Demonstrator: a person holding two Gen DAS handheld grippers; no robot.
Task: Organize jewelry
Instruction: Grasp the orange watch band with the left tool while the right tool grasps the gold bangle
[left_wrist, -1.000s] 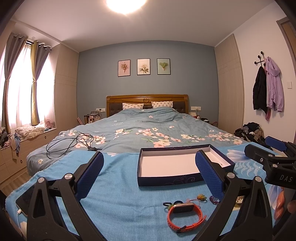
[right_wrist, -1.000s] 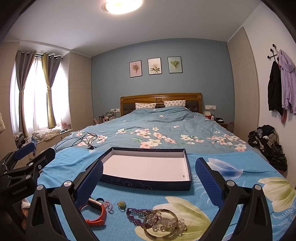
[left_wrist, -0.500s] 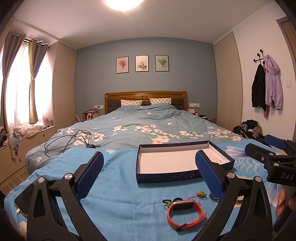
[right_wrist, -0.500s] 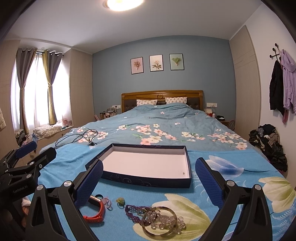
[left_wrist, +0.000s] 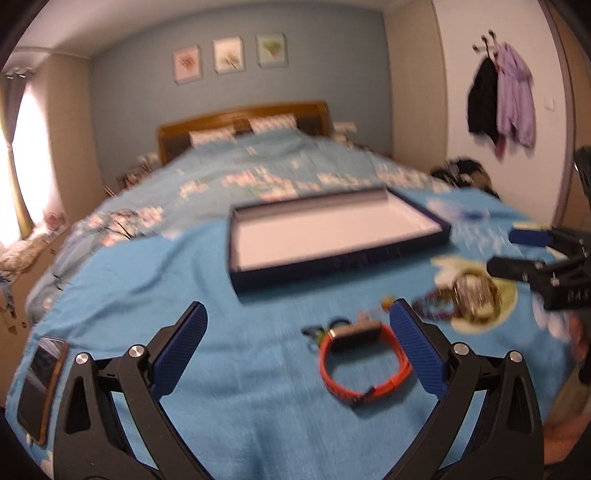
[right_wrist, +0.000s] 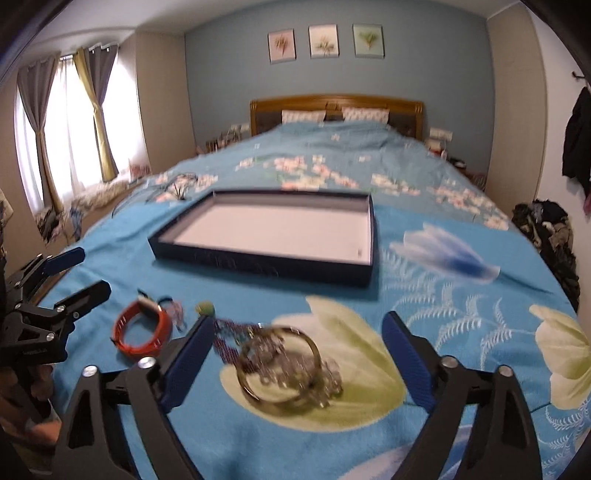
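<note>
Left tongs (left_wrist: 295, 350): spread wide, nothing held. Orange watch band (left_wrist: 364, 360) is found on the bed (left_wrist: 184, 295), inside the gap toward 3 o'clock, beside the right-side pad.

Right tongs (right_wrist: 297, 360): spread, empty, with the bangle and bead pile (right_wrist: 284, 365) centred between them.

Tray (right_wrist: 273, 232): lies at 12 o'clock.

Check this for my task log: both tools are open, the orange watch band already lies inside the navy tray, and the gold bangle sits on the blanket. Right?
Not quite. The orange watch band lies on the blanket, in front of the navy tray, whose white floor is bare in the left wrist view. Both tools, left and right, are open; the gold bangle sits on the blanket.
</note>
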